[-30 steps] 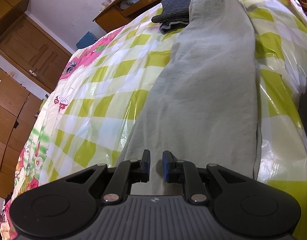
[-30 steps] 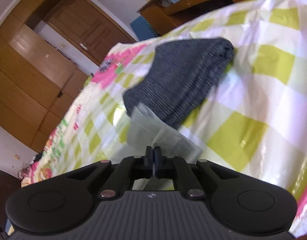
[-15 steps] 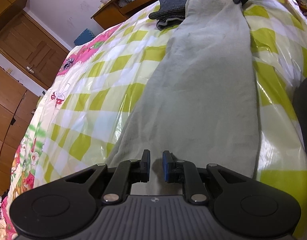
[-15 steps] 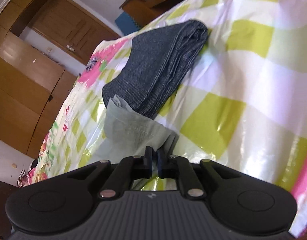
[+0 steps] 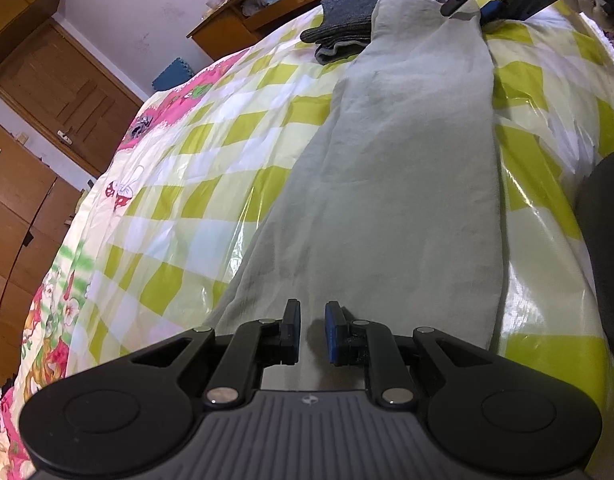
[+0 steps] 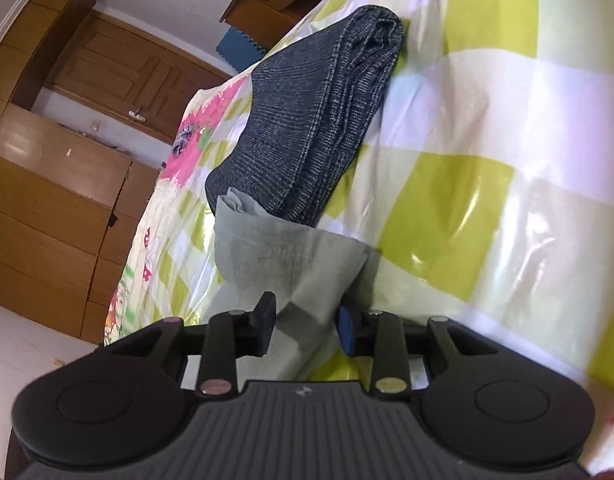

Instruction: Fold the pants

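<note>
Light grey-green pants (image 5: 395, 168) lie lengthwise on the bed, folded in a long strip. My left gripper (image 5: 312, 322) is open with a narrow gap, just above the near end of the pants, holding nothing. My right gripper (image 6: 305, 320) is open over the far hem of the pants (image 6: 283, 252), with the cloth lying loose between the jaws. The right gripper also shows at the top right of the left wrist view (image 5: 487, 4).
A folded dark grey garment (image 6: 319, 128) lies beside the far hem; it also shows in the left wrist view (image 5: 347, 28). The bed has a shiny yellow-green checked cover (image 5: 211, 184). Wooden cabinets (image 6: 47, 184) and a low wooden shelf (image 5: 267, 4) stand beyond the bed.
My right gripper was shut on the pants hem and has now opened, letting the hem go. The left gripper stays open over the near end, shifted slightly.
</note>
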Tool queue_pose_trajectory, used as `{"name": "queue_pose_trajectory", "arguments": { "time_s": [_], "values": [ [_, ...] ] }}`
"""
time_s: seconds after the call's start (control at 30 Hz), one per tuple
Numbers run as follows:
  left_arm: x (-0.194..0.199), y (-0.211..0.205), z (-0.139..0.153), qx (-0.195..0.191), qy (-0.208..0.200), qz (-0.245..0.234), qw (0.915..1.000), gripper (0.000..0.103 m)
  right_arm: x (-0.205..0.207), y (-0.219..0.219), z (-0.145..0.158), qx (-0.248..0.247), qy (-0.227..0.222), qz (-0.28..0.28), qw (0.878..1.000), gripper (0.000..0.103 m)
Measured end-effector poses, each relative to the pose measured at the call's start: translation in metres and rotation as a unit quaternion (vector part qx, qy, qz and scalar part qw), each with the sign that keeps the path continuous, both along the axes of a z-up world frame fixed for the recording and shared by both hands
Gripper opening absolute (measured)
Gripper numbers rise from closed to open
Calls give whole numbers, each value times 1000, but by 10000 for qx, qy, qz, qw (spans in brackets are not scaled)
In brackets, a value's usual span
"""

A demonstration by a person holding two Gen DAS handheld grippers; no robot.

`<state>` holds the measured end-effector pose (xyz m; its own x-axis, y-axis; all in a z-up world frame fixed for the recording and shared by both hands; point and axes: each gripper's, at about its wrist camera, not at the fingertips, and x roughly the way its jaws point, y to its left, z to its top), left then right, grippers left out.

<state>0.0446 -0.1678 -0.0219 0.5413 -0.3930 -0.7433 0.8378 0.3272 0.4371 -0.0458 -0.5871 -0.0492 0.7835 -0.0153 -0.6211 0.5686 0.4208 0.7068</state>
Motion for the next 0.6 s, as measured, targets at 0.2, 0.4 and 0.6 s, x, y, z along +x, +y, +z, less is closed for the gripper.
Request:
{"name": "queue_pose_trajectory", "arguments": {
  "time_s": [0.2, 0.4, 0.6],
  "values": [
    [-1, -3, 0, -201, 85, 267, 9994, 31, 8, 2, -19, 533, -462, -428, 9966, 5],
    [-8, -8, 1, -420, -128, 371, 9983, 31, 6, -3, 41, 509, -1620, -372, 9848, 5],
    [-18, -21, -17, -354, -262, 457, 9980, 36, 16, -9, 44, 107, -619, -318, 9975, 5]
  ]
}}
